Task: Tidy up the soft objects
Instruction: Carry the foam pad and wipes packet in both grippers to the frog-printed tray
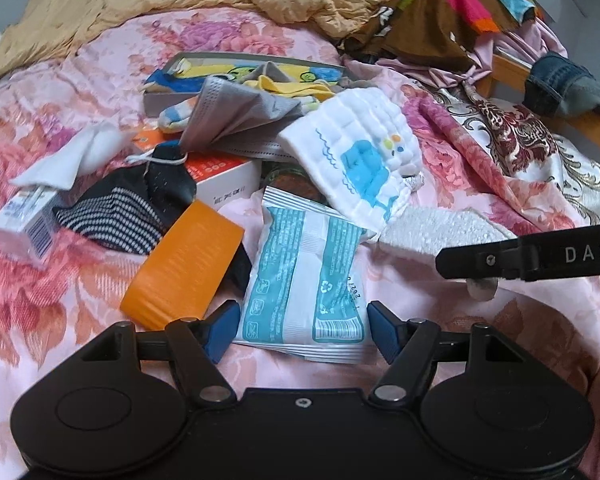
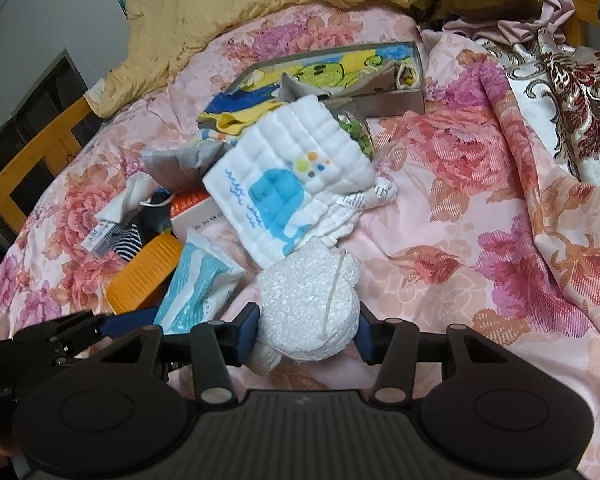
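While the right hand-held gripper (image 2: 306, 330) is closing its blue pads on a white foam wad (image 2: 312, 308) lying on the bed (image 2: 440, 240) | left hand-held gripper (image 1: 302, 326) is straddling a teal tissue pack (image 1: 304, 276), jaws wide | risk: foam is squashing and may be slipping free, dragging the whale-print cloth (image 2: 296, 184) touching it

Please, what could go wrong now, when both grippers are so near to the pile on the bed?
1. The right gripper brackets the white foam sock; the whale washcloth overlaps its far end and may be dragged along.
2. The left gripper straddles the slick teal wipes packet, which might slip out.
3. The grippers are close together and could collide.
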A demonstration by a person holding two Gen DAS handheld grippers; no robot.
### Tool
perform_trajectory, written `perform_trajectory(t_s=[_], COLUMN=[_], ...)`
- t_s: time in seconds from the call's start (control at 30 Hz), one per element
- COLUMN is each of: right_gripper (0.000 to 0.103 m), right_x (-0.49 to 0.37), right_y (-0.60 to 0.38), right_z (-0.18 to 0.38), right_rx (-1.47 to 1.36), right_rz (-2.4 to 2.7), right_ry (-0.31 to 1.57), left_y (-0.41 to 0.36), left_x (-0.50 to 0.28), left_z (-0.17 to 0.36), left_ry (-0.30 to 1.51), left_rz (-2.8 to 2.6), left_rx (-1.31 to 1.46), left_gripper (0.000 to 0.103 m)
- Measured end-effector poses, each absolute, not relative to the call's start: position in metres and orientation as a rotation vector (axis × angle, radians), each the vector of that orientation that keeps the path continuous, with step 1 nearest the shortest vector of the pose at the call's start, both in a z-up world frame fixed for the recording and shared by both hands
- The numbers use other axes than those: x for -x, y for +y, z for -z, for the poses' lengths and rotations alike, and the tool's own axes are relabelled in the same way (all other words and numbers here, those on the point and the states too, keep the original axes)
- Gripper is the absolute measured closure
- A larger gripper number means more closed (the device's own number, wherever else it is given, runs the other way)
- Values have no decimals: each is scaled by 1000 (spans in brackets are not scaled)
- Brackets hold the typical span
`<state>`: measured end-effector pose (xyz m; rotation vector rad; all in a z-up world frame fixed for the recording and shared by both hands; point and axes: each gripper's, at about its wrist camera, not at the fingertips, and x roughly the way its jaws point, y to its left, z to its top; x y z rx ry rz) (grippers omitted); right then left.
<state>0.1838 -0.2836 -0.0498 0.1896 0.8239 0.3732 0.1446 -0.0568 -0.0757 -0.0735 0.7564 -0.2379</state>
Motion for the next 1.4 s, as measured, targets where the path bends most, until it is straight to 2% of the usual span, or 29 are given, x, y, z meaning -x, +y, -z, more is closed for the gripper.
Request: perform_trajectory(t_s=[0.3, 0.8, 1.1, 1.4], right_gripper=[50, 50, 50, 50], right_x=[-175, -162, -177, -228], right_y=[-288, -306, -308, -307], right_z=[38, 12, -13, -28], right_rx=[-217, -311, -274, -273], right_rz=[-400, -459, -452, -459], right_ry=[750, 568, 448, 366], left_y=[-60, -69, -67, -64], left_x=[-131, -119, -145, -192], left_z=[63, 23, -7, -32], left_ry=[750, 583, 498, 437], left_rz=[211, 174, 146, 116], left_rx=[102, 173, 210, 216], left_gripper=[32, 32, 32, 32])
